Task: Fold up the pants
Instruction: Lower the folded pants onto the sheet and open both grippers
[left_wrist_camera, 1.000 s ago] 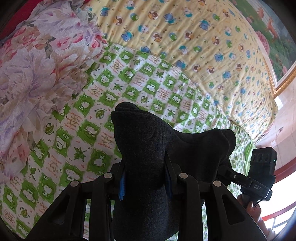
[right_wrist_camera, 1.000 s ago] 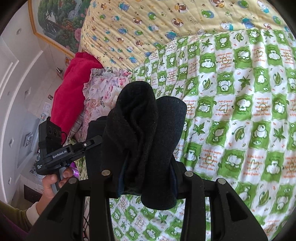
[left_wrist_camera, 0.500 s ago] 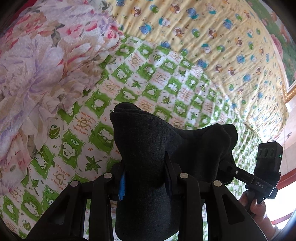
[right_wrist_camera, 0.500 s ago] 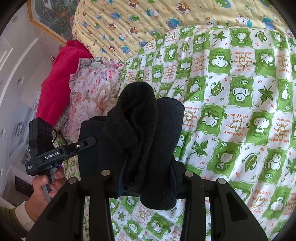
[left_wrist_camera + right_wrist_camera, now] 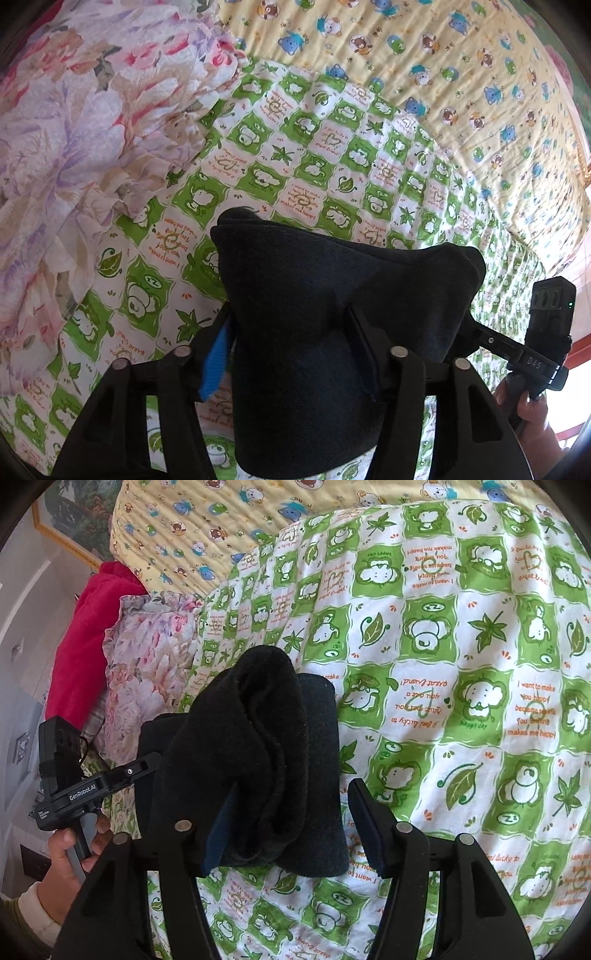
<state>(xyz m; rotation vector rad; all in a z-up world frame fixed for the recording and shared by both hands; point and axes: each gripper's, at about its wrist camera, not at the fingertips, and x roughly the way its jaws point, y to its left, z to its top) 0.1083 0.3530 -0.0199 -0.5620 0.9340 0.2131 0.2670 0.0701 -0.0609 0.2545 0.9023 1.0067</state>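
Left wrist view. Dark pants (image 5: 314, 314) bunched up between the jaws of the left gripper (image 5: 288, 314), low over the green quilt (image 5: 295, 177). Jaws apart, just been opening, with the cloth between them. Blue pad (image 5: 216, 363) clear of the cloth on one side; other side touching it or not, hard to tell. Right gripper (image 5: 543, 332) off at the far end of the bundle.

Probably the letting-go step. Let the pants drop flat onto the quilt. Pull both grippers straight back, slow, so no fold gets dragged along. Then pat the pile neat.

Right wrist view. Same pants (image 5: 258, 757), thick and rolled, between the jaws of the right gripper (image 5: 291, 801). Jaws apart here too, just been opening. Clear gap beside the right jaw; cloth leaning on the left one. Left gripper (image 5: 74, 775) close by at the edge, in a hand (image 5: 70, 849).

Soft bed all around. Quilt with green squares, leaves and little animals, a bit bumpy. Yellow sheet (image 5: 192, 528) with bears behind it. Flowery cloth (image 5: 147, 657) heaped beside the quilt, near the pants. Red blanket (image 5: 85, 638) past that. Picture (image 5: 66, 528) on a pale wall.
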